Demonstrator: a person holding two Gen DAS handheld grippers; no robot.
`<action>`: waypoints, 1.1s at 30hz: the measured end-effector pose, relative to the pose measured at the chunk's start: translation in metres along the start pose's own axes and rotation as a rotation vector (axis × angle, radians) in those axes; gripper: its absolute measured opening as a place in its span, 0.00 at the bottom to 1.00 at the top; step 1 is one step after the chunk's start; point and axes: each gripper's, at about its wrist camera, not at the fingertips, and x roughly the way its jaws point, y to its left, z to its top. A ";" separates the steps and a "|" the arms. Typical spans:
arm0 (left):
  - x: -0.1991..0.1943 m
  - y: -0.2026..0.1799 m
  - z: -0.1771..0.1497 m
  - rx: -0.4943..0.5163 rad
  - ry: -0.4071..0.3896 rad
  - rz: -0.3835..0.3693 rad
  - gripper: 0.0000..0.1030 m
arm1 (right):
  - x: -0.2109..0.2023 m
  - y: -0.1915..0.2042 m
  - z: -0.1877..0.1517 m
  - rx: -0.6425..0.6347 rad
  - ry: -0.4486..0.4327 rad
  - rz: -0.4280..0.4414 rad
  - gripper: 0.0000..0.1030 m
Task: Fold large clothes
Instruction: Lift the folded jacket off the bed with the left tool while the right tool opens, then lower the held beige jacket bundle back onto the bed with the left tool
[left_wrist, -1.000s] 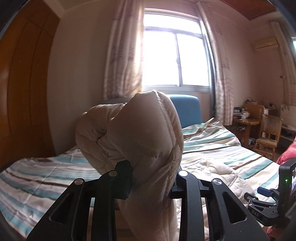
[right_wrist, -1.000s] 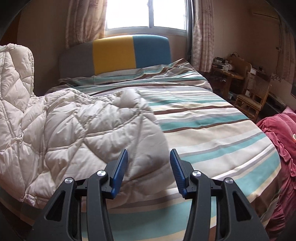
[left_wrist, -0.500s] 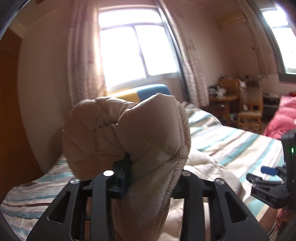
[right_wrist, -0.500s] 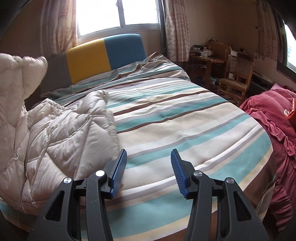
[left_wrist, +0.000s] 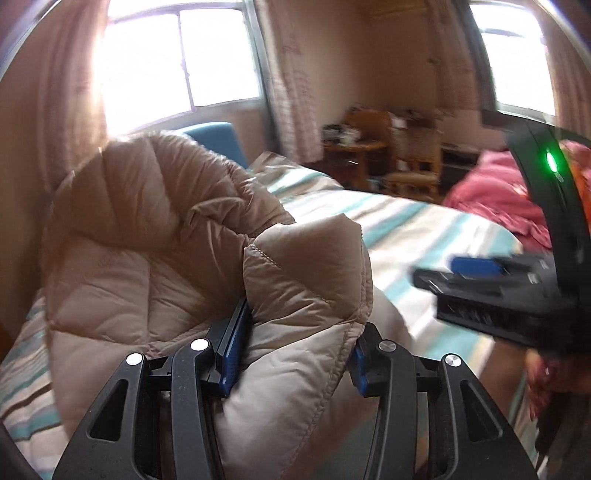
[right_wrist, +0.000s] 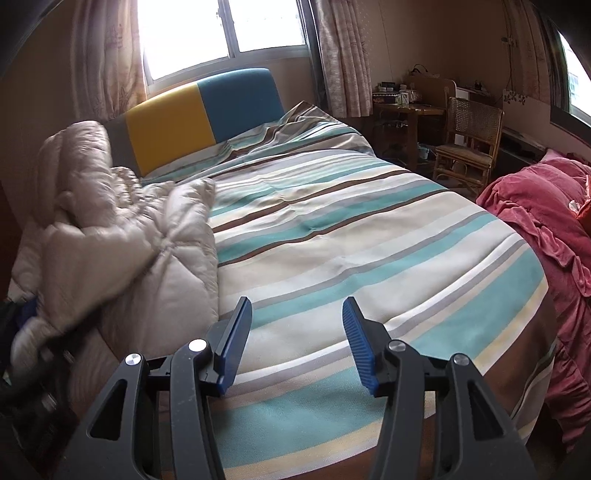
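Note:
A beige quilted down coat (left_wrist: 155, 266) is bunched and lifted above the striped bed (left_wrist: 413, 229). My left gripper (left_wrist: 295, 332) is shut on a thick fold of the coat, which fills the space between its blue pads. In the right wrist view the coat (right_wrist: 122, 243) lies heaped on the left side of the bed (right_wrist: 369, 236), partly raised and blurred. My right gripper (right_wrist: 297, 332) is open and empty above the bed's near edge, to the right of the coat. The right gripper also shows at the right of the left wrist view (left_wrist: 491, 280).
A yellow and blue headboard (right_wrist: 199, 107) stands under the window. A red blanket heap (right_wrist: 546, 221) lies right of the bed. A wooden table (right_wrist: 410, 107) and wicker chair (right_wrist: 469, 140) stand in the far right corner. Curtains hang beside the window.
My left gripper has swung to the right with the coat, carrying it over the bed. My right gripper has moved right, off the coat, over the bare striped cover, still open.

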 end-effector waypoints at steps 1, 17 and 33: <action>0.003 -0.005 -0.002 0.019 0.007 -0.025 0.44 | -0.003 -0.001 0.001 0.005 -0.012 0.020 0.49; 0.003 -0.007 -0.023 0.062 0.045 -0.202 0.59 | 0.018 0.020 0.014 -0.119 0.147 0.182 0.52; -0.076 0.150 -0.046 -0.559 -0.031 0.283 0.72 | 0.026 0.014 0.004 -0.083 0.158 0.171 0.52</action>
